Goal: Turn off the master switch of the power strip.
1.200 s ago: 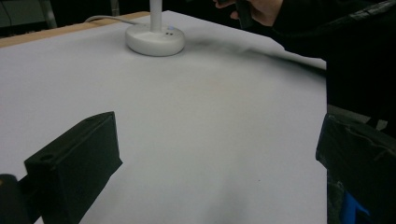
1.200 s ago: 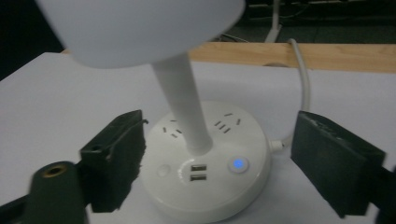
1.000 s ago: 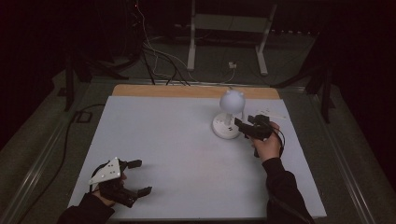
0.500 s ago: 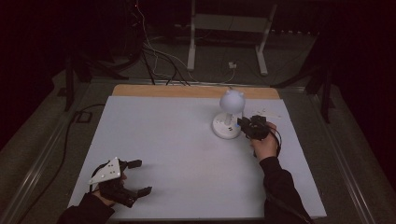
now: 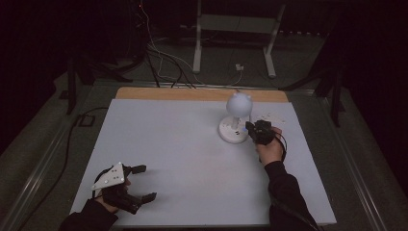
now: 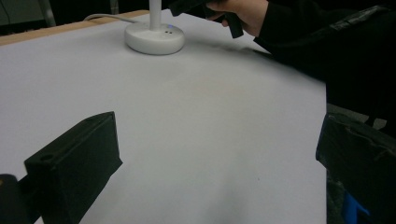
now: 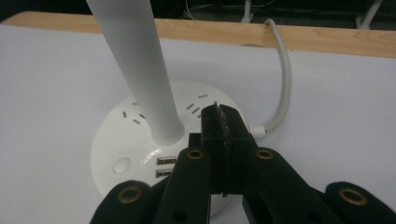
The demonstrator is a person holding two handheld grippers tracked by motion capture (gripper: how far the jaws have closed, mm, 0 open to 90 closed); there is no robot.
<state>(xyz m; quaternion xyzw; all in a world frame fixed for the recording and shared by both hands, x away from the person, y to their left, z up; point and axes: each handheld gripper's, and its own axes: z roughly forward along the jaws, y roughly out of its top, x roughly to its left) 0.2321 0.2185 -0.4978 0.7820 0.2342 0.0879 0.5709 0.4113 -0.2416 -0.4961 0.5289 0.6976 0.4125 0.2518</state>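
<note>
A white desk lamp stands at the table's far right, with a round base [image 5: 231, 132] and a globe head [image 5: 239, 102]. My right gripper [image 5: 249, 128] is at the base's right side. In the right gripper view its jaws [image 7: 223, 117] are shut together with nothing between them, the tips over the base [image 7: 116, 144] just right of the stem [image 7: 140, 70]. Sockets, two USB ports and a round button show on the base. My left gripper [image 5: 148, 182] rests near the front left corner, open and empty, its fingers [image 6: 79, 158] far apart.
The lamp's white cable [image 7: 282, 79] curves off the base toward the wooden strip [image 5: 202, 94] along the table's far edge. Stand legs and cables lie on the floor beyond [image 5: 231, 43]. The white tabletop [image 5: 183, 154] stretches between the two grippers.
My right gripper has edged slightly left, closer over the lamp base. The left gripper has stayed in place.
</note>
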